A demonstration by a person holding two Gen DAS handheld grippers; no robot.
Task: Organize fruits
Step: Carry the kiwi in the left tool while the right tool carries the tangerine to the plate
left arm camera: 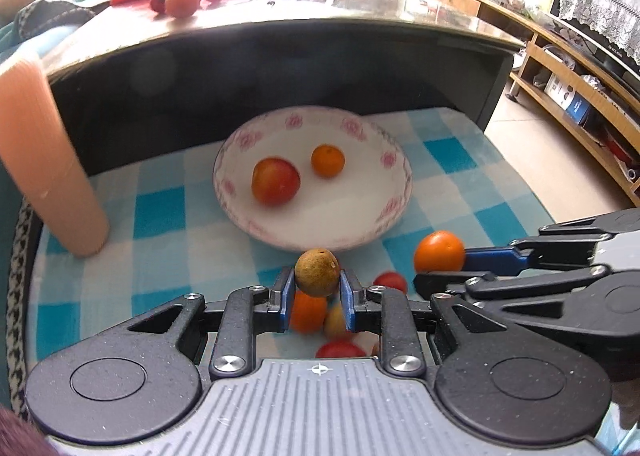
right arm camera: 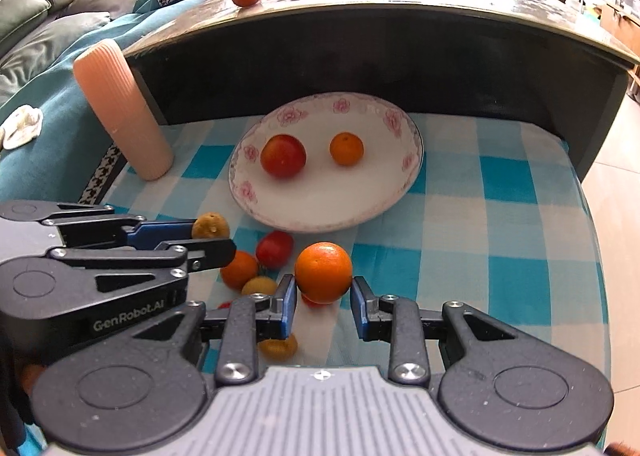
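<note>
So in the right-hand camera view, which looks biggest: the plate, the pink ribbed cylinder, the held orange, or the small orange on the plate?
1. Plate
2. Pink ribbed cylinder
3. Held orange, though it is nearest the camera, so partly enlarged
4. Small orange on the plate

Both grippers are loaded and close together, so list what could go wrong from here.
1. The left gripper pinches the round brown fruit only at its fingertips; it may slip out.
2. The right gripper with the large orange sits close beside the left; they could collide nearing the white floral-rimmed plate.
</note>
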